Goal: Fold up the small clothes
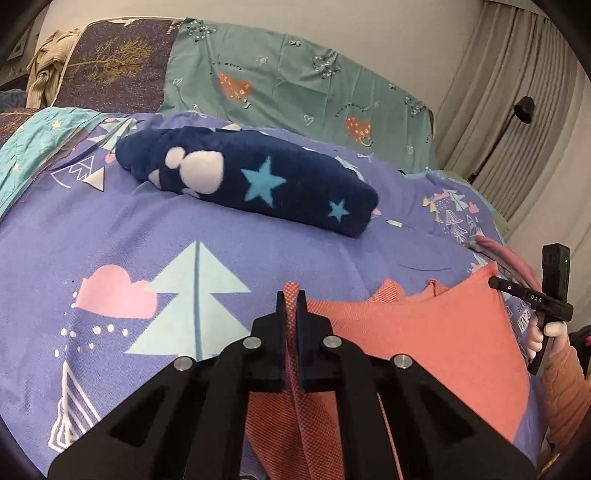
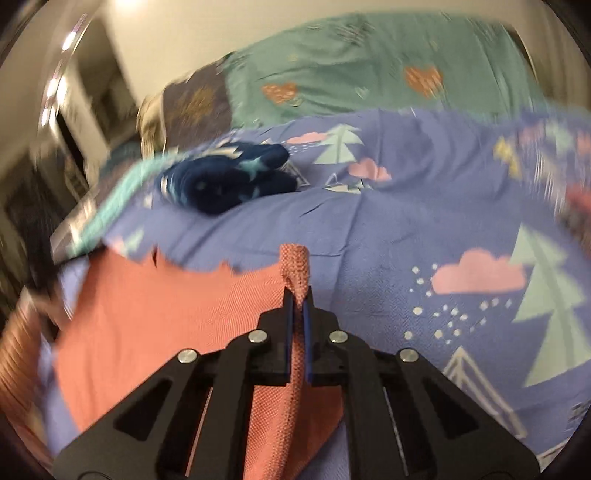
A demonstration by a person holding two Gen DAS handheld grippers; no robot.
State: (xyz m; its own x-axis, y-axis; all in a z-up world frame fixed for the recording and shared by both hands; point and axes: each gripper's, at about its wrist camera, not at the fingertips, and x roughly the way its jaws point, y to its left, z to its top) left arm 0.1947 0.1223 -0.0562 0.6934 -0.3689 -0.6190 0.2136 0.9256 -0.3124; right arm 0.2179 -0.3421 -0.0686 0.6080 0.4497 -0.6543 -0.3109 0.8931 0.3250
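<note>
A purple bedspread (image 1: 184, 229) covers the bed, a folded navy blanket (image 1: 255, 181) lying farther back. Nearer, a coral garment (image 1: 424, 343) stretches between left gripper (image 1: 291, 301) and right gripper (image 2: 298, 297), fingers pinching its edges.

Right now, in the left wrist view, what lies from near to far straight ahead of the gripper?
left gripper shut on the coral garment → purple tree-print bedspread → folded navy star fleece → teal heart-print pillow → wall.
</note>
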